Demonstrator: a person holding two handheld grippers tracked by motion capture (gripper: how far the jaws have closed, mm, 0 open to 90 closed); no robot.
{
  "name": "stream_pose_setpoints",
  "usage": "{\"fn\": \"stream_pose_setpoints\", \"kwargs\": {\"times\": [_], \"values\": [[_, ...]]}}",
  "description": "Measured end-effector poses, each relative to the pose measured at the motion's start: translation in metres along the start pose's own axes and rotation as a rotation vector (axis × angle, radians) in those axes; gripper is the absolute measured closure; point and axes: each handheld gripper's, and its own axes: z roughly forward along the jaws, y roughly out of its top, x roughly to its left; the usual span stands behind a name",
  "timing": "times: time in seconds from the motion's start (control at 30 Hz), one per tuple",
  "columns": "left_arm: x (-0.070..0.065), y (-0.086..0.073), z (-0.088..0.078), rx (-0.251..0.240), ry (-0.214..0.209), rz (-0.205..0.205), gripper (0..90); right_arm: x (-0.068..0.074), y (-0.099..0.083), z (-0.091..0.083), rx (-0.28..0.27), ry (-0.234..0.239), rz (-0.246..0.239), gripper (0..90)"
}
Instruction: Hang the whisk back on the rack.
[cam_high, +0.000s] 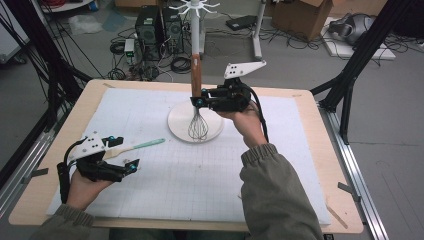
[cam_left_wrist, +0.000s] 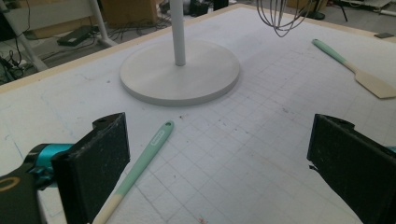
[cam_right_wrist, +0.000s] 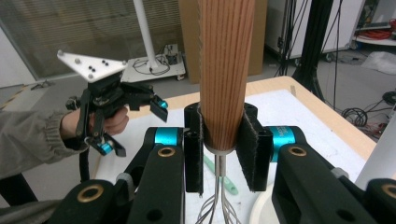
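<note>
Tongs in your right hand (cam_high: 200, 100) are clamped on the wooden handle of a whisk (cam_high: 197, 80), held upright at centre frame with its wires hanging over the round base of the white hook stand (cam_high: 180, 131), likely so the handle top can reach a hook above. Your left tongs (cam_high: 126, 152) hover wide open and empty at lower left, just above a mint-handled spatula (cam_high: 135, 146) lying on the counter (cam_high: 310, 130).

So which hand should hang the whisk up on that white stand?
Probably the right. The right gripper already clamps the wooden-handled wire whisk upright beside the white round-based stand's pole. The left gripper rests open by the mint-handled spatula.
</note>
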Motion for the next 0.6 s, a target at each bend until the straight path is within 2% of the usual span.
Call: {"fn": "stream_pose_setpoints", "kwargs": {"times": [0.1,0.43,0.6], "values": [[0.0,0.0,-0.001,-0.006,0.004,0.002,6.3,-0.003,0.005,0.001,-0.003,0.0,-0.002,73.7],[0.002,-0.001,-0.001,-0.001,0.001,0.0,6.3,-0.022,0.037,-0.002,-0.009,-0.016,-0.02,73.7],[0.001,-0.002,0.0,-0.003,0.001,0.0,6.2,-0.03,0.049,-0.002,-0.01,-0.028,-0.01,73.7]]}}
